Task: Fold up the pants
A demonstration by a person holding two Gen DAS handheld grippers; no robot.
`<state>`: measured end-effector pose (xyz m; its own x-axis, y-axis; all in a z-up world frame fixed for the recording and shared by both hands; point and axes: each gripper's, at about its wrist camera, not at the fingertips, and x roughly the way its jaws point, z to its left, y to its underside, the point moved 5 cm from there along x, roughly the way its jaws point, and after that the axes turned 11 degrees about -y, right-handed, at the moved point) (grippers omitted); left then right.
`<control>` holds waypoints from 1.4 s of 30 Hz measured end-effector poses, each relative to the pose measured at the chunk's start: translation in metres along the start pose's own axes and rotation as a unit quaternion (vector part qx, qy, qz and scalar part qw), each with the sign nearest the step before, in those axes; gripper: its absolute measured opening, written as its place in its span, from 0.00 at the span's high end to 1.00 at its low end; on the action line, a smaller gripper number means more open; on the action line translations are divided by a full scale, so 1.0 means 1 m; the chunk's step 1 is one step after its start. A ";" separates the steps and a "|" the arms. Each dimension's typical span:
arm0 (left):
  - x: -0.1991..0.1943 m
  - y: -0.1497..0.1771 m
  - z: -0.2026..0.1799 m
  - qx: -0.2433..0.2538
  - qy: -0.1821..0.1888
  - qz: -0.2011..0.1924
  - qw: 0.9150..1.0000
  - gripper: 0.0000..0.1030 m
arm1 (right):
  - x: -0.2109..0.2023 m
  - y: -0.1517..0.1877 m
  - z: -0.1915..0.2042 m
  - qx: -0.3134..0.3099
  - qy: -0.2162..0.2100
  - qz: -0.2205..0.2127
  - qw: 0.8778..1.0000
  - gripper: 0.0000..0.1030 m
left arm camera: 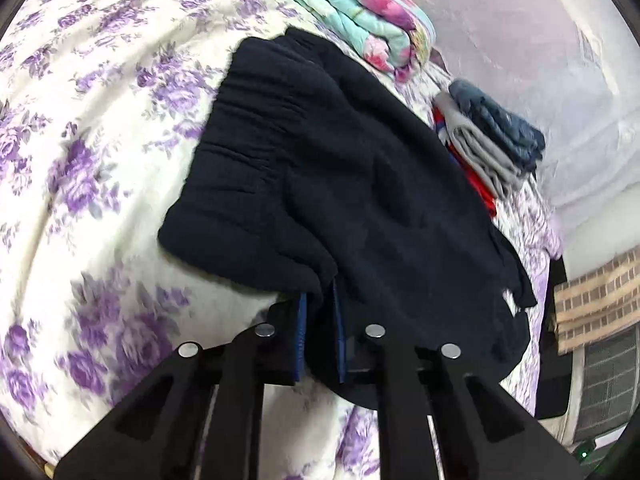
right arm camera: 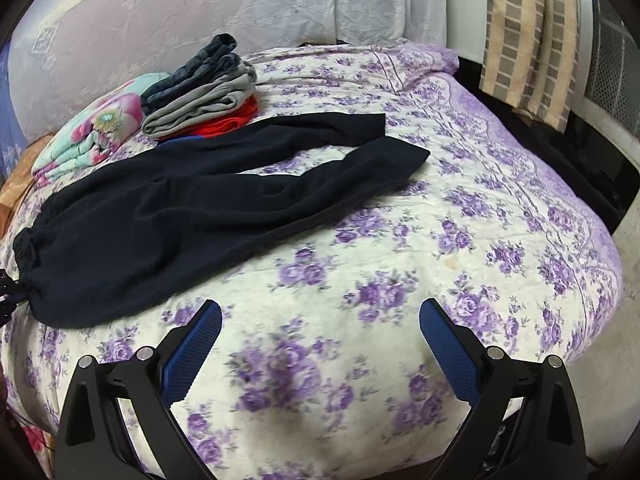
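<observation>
The left gripper [left arm camera: 320,312] had its jaws drawn narrow on the waistband end of the dark navy soft-knit pants [left arm camera: 340,184], with bunched cloth pinched between the blue pads at about 6 o'clock in the left wrist view. From there the garment ran away toward 1 o'clock across the white bedspread printed with purple flowers [left arm camera: 100,160], its gathered waistband lying at about 10 o'clock of the grip. A folded quilt in turquoise and pink [left arm camera: 352,12] sat at 12 o'clock, and a small stack of folded grey, blue and red clothes [left arm camera: 492,140] lay at 2 o'clock, just beside the pants.

In the right wrist view the pants [right arm camera: 192,208] lay at 10 o'clock, waist at the far left, the two legs splayed apart toward 1 o'clock and not yet stacked. The right gripper [right arm camera: 320,340] hovered with its jaws wide, holding nothing, above bare bedspread [right arm camera: 460,220] and well apart from the cloth.

The step in hand appeared to be laying one leg over the other. To do it well, the right jaws would need to take the nearer leg close to its cuff [right arm camera: 400,160], catching the full thickness, while the left held the waist taut so the seams could line up. Lifting low and smoothing toward the cuffs would help avoid wrinkles and keep clear of the stack.
</observation>
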<state>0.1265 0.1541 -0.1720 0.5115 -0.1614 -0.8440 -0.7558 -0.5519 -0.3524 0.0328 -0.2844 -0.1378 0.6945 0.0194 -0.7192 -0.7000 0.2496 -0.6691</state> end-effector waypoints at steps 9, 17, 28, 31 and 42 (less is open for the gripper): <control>-0.015 -0.008 0.028 -0.013 -0.052 -0.037 0.998 0.99 | 0.068 -0.086 -0.117 0.158 -0.095 0.058 0.981 0.03; -0.006 -0.011 0.022 0.004 -0.070 -0.030 0.997 0.99 | 0.187 -0.136 -0.162 0.275 -0.166 0.102 0.941 0.05; -0.038 -0.006 0.015 0.026 -0.089 -0.054 0.994 1.00 | 0.089 -0.127 -0.172 0.265 -0.154 0.014 0.952 0.80; -0.054 0.005 0.022 0.030 -0.087 -0.048 0.995 1.00 | 0.057 -0.101 -0.187 0.270 -0.147 0.018 0.951 0.80; -0.043 0.025 0.038 0.051 -0.117 0.002 0.992 0.96 | 0.084 -0.045 -0.199 0.234 -0.071 0.105 0.964 0.39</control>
<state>0.0705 0.1785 -0.1601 0.4084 0.0363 -0.9121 -0.8016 -0.4637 -0.3774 0.0894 -0.4869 -0.2054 0.5844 0.2414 -0.7747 -0.6994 0.6341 -0.3300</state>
